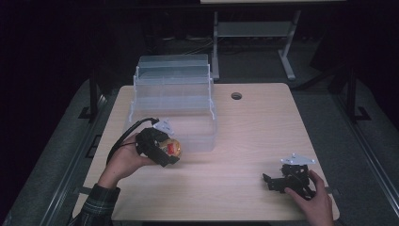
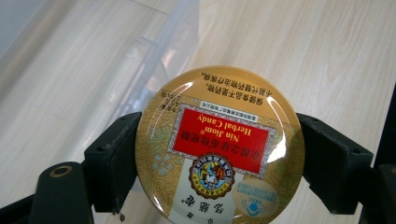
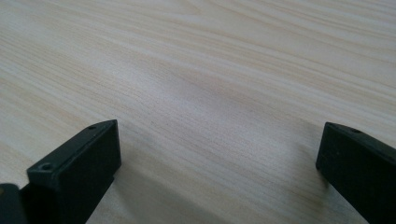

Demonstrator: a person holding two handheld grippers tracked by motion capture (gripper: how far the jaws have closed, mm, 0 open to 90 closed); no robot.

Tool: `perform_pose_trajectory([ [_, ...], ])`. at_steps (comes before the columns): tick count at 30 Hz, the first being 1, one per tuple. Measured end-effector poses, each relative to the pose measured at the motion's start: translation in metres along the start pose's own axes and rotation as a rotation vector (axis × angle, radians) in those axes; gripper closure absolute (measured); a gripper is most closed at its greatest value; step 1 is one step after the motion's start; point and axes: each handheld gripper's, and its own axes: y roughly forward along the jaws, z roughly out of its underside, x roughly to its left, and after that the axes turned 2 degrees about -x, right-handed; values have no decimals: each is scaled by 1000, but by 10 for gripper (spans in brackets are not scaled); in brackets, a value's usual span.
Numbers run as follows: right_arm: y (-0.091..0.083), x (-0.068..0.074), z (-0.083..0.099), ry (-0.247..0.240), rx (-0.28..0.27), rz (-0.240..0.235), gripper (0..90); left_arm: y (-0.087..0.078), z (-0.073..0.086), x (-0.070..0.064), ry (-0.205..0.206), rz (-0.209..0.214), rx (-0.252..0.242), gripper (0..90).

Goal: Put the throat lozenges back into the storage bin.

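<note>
Two tools in play: the left tool [image 2: 219, 154] pinches a round candy tin [image 2: 219, 147] by its edges, face up, right at the clear bin's [image 1: 175, 101] front wall, likely headed in. Right tool [image 3: 219, 158], spread and empty, waits low over the tabletop [image 1: 244, 136].

Round gold candy tin [image 2: 219, 147], red "Herbal Candy" label, lid facing the camera, print upside down in left gripper view. Clamped at its rim between left gripper [image 2: 219, 163] jaws, above table just beside clear plastic bin [image 1: 174, 101].
</note>
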Motion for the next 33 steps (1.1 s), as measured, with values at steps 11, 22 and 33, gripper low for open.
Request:
perform_pose_trajectory([
  [11, 0, 0, 0, -1, -1, 1, 0, -8, -4, 16, -26, -23, -7, 196],
  [22, 0, 0, 0, 1, -1, 0, 0, -9, -5, 30, -57, -42, 6, 196],
  [33, 0, 0, 0, -1, 0, 1, 0, -13, -5, 48, -101, -84, 3, 196],
])
